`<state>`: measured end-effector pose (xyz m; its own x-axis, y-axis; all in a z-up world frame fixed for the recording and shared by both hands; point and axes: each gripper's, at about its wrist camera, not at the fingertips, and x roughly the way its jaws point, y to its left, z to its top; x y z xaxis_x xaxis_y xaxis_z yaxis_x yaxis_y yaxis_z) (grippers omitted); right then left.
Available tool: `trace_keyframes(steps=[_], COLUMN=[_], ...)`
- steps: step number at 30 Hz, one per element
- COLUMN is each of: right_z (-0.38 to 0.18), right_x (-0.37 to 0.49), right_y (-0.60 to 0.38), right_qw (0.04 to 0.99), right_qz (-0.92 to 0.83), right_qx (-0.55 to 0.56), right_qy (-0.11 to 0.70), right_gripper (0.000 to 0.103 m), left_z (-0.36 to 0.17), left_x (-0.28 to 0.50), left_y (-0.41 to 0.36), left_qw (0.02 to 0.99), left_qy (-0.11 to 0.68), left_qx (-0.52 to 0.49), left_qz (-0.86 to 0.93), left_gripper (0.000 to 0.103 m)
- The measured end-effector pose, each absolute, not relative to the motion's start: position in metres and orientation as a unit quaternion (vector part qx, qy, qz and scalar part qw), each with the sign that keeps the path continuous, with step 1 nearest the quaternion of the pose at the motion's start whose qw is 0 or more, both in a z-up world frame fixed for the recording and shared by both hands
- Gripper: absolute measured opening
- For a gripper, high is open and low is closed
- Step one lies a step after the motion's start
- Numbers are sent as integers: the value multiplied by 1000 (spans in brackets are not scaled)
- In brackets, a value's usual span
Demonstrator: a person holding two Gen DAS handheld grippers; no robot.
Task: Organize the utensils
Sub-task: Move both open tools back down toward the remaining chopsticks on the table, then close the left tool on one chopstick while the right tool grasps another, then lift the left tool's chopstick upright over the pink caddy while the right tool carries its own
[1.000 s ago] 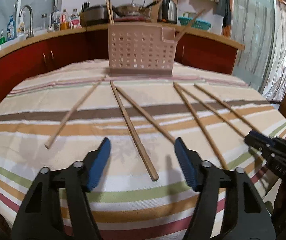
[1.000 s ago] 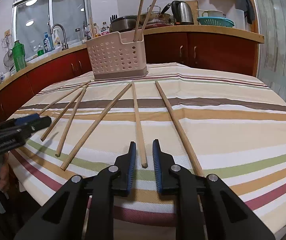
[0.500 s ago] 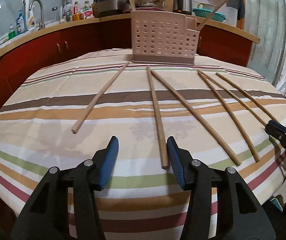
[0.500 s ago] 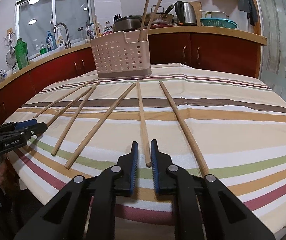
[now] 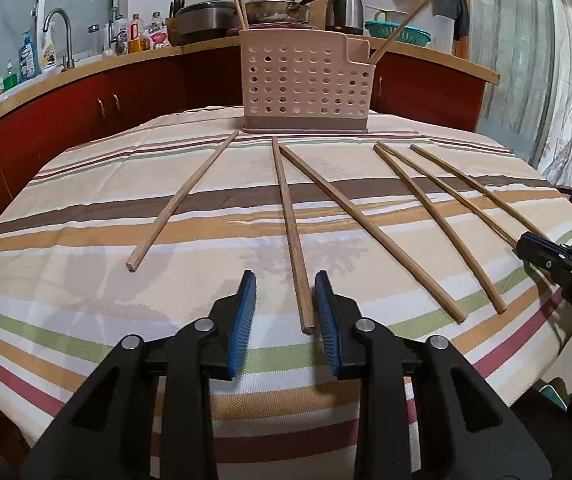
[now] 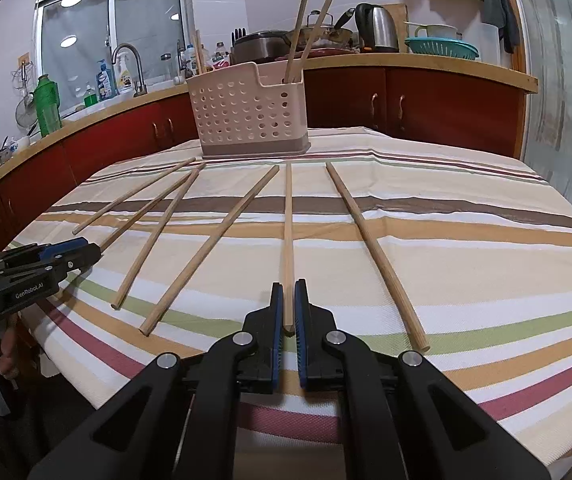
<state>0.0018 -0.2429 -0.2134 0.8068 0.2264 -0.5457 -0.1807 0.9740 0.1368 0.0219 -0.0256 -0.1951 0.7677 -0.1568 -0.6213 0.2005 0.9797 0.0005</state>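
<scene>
Striped cloth point(image 5: 86, 312) covered the table, with a perforated utensil caddy point(image 5: 305, 84) at its far edge and six chopsticks fanned out toward the near edge. Left gripper point(image 5: 284, 308) had just been closing, its blue pads narrow around the near end of one chopstick point(image 5: 291, 232), the left pad not yet touching. Right gripper point(image 6: 289, 312) was clamped on another chopstick point(image 6: 288, 232) near the front edge.
</scene>
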Motion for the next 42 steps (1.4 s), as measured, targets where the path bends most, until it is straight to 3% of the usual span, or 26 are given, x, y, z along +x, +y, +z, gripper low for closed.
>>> trace_keyframes(steps=[4, 19, 42], right_z=[-211, -176, -103], right_x=[1, -12, 0], right_y=[-242, -241, -252], right_qw=[950, 962, 977], right_qz=[109, 115, 110], right_qx=[39, 47, 59], right_qy=[289, 245, 175], right_gripper=[7, 6, 6], left_z=[-195, -168, -70], left_x=[20, 9, 23], left_y=[-29, -19, 3], left_qw=[938, 953, 984], left_qy=[327, 284, 159], left_qx=[42, 35, 11], left_qz=[-108, -104, -86], left_gripper=[8, 6, 6])
